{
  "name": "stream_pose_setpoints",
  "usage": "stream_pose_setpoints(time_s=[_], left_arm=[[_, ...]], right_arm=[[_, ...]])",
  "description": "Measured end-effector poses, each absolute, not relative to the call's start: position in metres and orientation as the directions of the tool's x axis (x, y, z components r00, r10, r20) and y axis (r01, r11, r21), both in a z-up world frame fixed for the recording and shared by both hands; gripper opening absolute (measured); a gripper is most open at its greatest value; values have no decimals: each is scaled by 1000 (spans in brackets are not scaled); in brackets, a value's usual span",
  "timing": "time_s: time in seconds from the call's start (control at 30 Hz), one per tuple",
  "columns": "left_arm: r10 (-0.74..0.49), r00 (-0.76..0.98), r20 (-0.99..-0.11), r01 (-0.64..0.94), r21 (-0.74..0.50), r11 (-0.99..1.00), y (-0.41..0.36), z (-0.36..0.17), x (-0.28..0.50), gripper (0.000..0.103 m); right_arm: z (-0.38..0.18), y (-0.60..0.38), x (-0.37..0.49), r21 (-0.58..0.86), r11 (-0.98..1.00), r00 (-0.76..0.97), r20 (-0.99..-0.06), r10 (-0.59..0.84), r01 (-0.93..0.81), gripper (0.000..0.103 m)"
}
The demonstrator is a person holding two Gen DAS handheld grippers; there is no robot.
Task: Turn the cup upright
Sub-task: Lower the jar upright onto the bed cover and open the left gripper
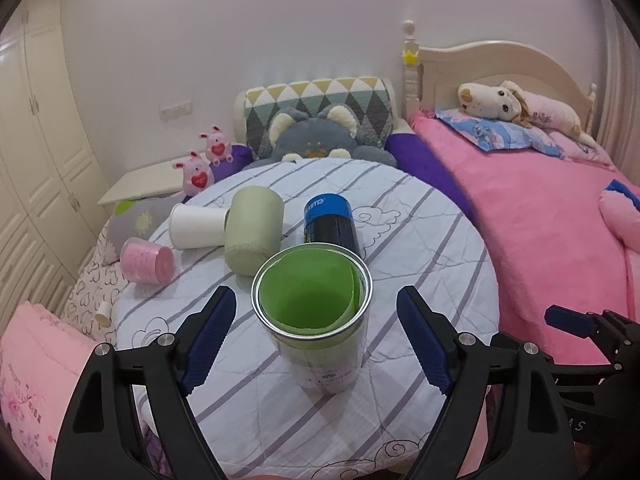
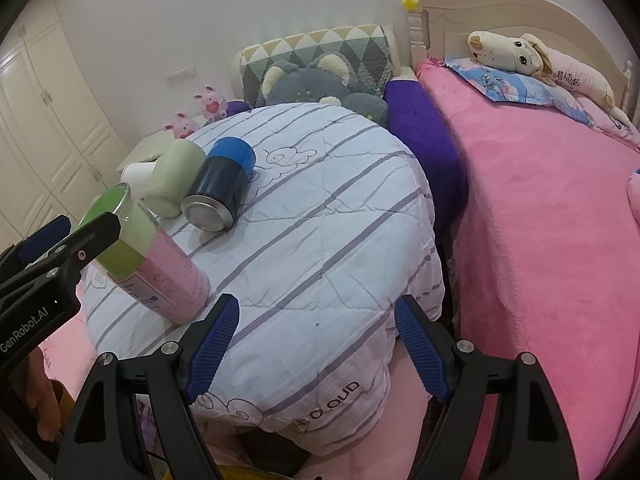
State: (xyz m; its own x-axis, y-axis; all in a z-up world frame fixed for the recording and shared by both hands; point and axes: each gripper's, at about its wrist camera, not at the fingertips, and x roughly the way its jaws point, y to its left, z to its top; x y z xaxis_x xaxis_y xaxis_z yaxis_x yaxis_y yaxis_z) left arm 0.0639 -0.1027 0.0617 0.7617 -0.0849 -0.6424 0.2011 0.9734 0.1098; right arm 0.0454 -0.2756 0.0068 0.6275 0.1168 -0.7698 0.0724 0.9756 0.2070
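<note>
A clear cup with green and pink lining (image 1: 316,312) stands upright, mouth up, on the striped quilt (image 1: 420,280). My left gripper (image 1: 316,340) is open, its blue pads on either side of the cup and apart from it. In the right wrist view the same cup (image 2: 148,256) stands at the left with the left gripper's finger (image 2: 86,240) in front of it. My right gripper (image 2: 316,344) is open and empty over the quilt's near edge (image 2: 320,280).
Lying on the quilt behind the cup are a pale green cup (image 1: 252,232), a white cup (image 1: 196,226), a blue-and-black can (image 1: 330,224) and a pink cup (image 1: 146,260). Plush toys (image 1: 316,136) sit behind. A pink bed (image 1: 552,216) lies to the right.
</note>
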Motion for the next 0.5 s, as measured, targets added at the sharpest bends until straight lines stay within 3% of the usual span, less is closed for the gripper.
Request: stream_pose_setpoints(time_s=[0.5], left_arm=[[-115,784,-610,211,87,974,-68,58,21,85]], right_arm=[[17,-245,4,153,987,677,-732,77,54,82]])
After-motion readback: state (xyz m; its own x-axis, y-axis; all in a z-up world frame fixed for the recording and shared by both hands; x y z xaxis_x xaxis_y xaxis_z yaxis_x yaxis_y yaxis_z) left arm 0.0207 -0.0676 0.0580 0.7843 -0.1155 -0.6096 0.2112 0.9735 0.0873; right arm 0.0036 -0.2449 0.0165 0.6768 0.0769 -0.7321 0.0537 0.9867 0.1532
